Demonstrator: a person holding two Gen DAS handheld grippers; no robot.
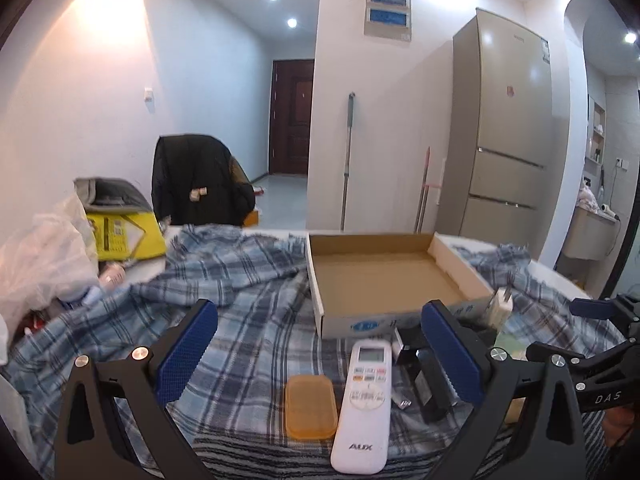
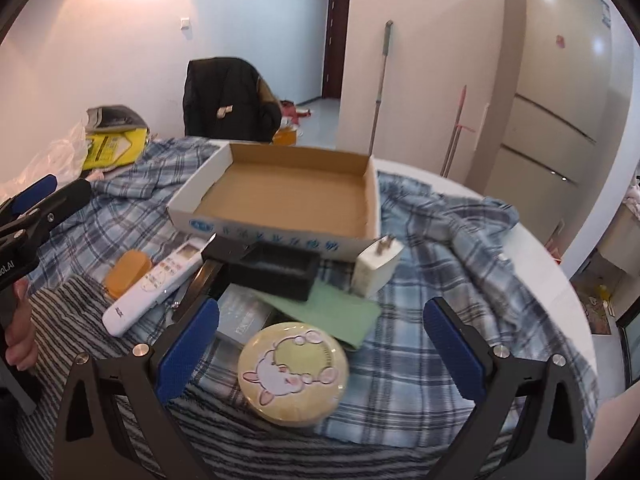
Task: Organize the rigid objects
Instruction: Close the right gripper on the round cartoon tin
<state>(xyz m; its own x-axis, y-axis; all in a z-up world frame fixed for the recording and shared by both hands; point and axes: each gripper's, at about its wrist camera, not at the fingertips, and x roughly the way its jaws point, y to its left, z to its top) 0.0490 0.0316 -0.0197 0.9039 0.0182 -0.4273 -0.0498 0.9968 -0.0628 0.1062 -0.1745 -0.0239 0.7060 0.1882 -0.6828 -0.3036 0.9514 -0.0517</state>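
An empty shallow cardboard box (image 1: 380, 276) (image 2: 288, 200) rests on a plaid cloth. In front of it lie a white remote (image 1: 362, 404) (image 2: 154, 284), an orange case (image 1: 310, 406) (image 2: 127, 268), a black tray (image 2: 276, 268) (image 1: 430, 380), a white plug adapter (image 1: 500, 306) (image 2: 378, 266) and a green sheet (image 2: 340, 312). My left gripper (image 1: 320, 348) is open above the remote and orange case. My right gripper (image 2: 320, 344) is open around a round cartoon-printed tin (image 2: 293, 372), not touching it.
A yellow package (image 1: 124, 234) (image 2: 114, 148) and plastic bags (image 1: 40, 256) crowd the table's left side. A chair with a black jacket (image 1: 200, 184) (image 2: 230, 100) stands behind. A fridge (image 1: 508, 128) and mop (image 1: 347, 160) stand at the back right. The white table edge (image 2: 532, 248) curves right.
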